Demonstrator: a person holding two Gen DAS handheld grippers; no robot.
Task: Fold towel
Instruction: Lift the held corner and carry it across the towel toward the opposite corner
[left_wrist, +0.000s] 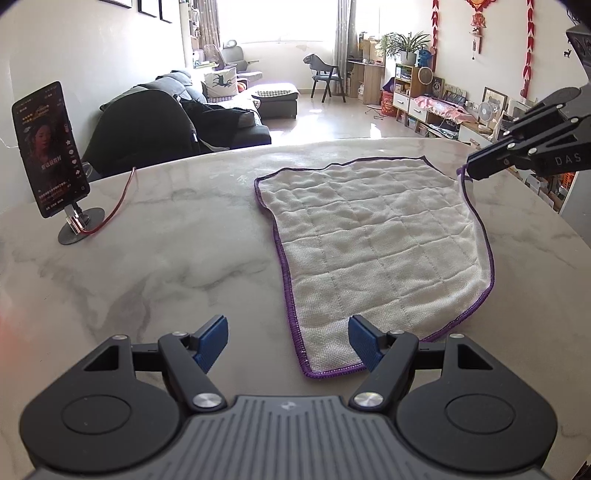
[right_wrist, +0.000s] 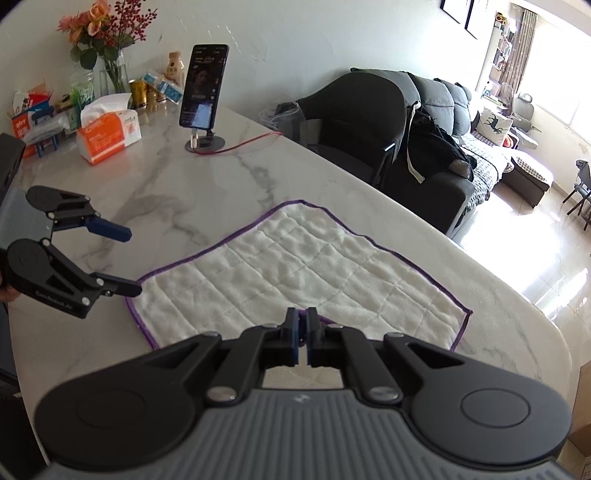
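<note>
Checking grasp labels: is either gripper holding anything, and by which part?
The right gripper is shut on the towel, pinching its purple-trimmed edge at a corner and lifting it. The left gripper is open and holds nothing.

Black claw w/ blue ribbed pads, silver screws.

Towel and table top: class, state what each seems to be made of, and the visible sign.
Towel: soft woven cloth, probably cotton or microfibre, matte; nubbly quilted squares, purple stitched edge.
Table top: looks like polished marble or imitation stone; grey veins on white, with a soft sheen.
</note>
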